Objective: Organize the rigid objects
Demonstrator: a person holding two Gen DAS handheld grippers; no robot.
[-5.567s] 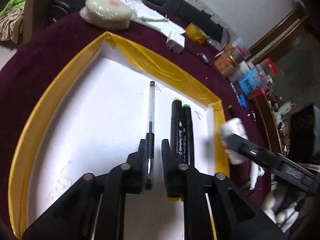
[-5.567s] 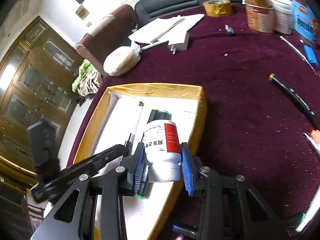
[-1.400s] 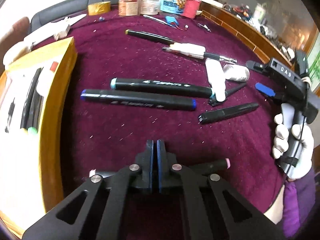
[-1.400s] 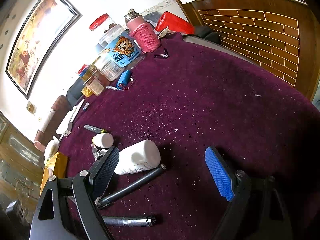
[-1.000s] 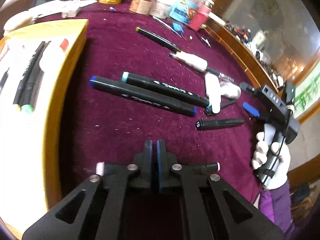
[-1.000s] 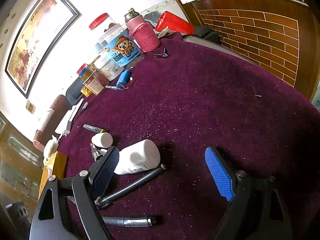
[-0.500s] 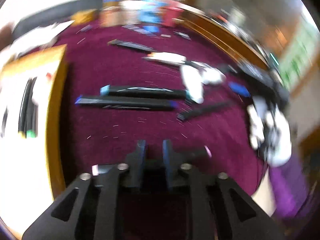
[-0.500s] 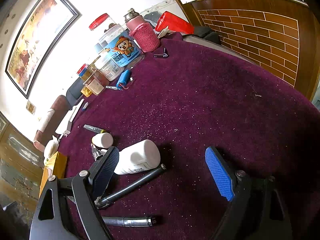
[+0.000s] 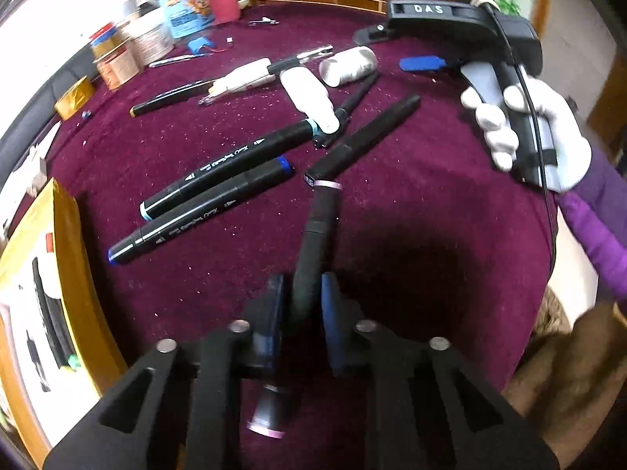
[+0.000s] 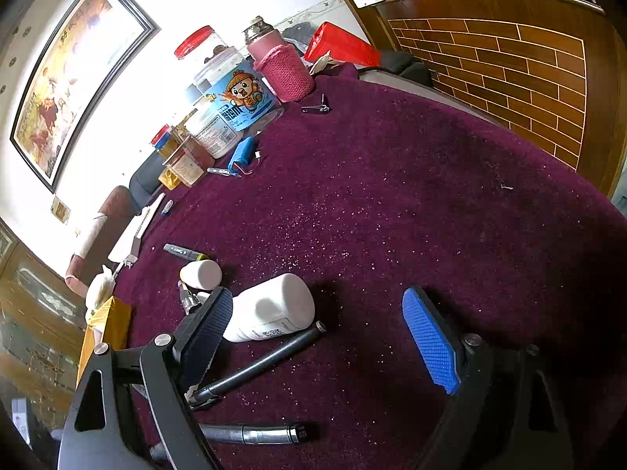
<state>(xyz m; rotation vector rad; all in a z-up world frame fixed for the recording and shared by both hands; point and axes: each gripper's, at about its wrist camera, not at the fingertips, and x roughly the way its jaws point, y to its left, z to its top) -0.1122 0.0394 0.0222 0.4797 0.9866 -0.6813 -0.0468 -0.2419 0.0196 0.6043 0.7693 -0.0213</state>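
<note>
a: how is the left gripper (image 9: 299,297) posed?
b: it is pointed steeply down, its jaws just closed on a pink-tipped marker (image 9: 317,231) above the maroon tablecloth (image 9: 431,203).
a: the right gripper (image 10: 317,337)?
b: it is held wide open, empty, beside a white bottle (image 10: 270,307).

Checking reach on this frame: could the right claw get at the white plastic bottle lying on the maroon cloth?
Probably yes. The right claw stands open and empty, and the white plastic bottle lies just ahead beside its left finger, uncovered; only a thin black pen lies against it.
</note>
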